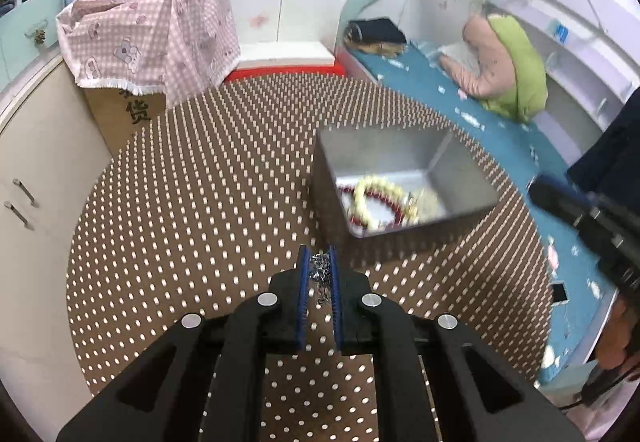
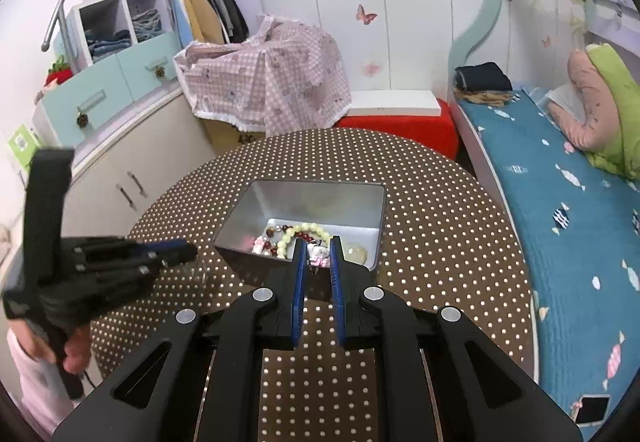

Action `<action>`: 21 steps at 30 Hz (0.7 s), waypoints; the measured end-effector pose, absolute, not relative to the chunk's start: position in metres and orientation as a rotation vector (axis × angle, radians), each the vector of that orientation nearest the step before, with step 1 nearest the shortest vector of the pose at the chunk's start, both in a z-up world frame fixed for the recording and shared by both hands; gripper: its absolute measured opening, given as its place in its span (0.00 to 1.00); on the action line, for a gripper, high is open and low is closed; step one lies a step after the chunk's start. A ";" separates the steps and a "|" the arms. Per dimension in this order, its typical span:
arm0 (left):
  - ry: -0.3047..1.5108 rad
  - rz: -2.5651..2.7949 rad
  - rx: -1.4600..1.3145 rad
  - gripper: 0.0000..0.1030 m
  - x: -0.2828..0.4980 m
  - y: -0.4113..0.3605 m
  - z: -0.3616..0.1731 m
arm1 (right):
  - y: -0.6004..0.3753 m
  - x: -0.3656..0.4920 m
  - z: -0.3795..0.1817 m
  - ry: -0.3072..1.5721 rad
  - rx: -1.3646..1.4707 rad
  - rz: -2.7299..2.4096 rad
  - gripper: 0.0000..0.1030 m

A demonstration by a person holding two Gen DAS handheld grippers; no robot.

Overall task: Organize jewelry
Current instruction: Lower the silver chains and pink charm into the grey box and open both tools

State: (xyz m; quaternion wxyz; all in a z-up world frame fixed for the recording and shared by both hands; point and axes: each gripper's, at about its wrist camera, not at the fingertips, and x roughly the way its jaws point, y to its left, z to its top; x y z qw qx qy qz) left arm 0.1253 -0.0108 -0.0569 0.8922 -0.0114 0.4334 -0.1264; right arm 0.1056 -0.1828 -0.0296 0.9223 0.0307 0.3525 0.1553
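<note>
The left gripper pinches a thin silver chain just left of the open rectangular metal tin on the round brown dotted table. The right gripper, over the tin's near edge, pinches a small white-and-pink charm; a cream bead bracelet and a dark red bead bracelet lie inside.

The round table was brown with pale dots. On it the tin was dull silver, holding cream and dark red beads. Black grippers bore blue pads. The cloth was pink gingham; the bedspread teal.
</note>
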 end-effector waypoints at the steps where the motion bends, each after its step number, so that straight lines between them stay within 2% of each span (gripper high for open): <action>1: 0.886 -0.258 -0.028 0.08 0.126 -0.009 -0.051 | -0.181 0.106 -0.028 0.721 0.063 0.319 0.12; 11: 0.800 -0.313 -0.073 0.08 0.151 -0.011 0.003 | -0.182 0.126 -0.010 0.690 0.065 0.327 0.12; 19: 0.820 -0.322 -0.078 0.09 0.171 -0.022 -0.001 | -0.177 0.158 -0.010 0.715 0.075 0.359 0.14; 21: 0.836 -0.317 -0.072 0.12 0.175 -0.024 -0.008 | -0.175 0.163 -0.010 0.709 0.073 0.378 0.14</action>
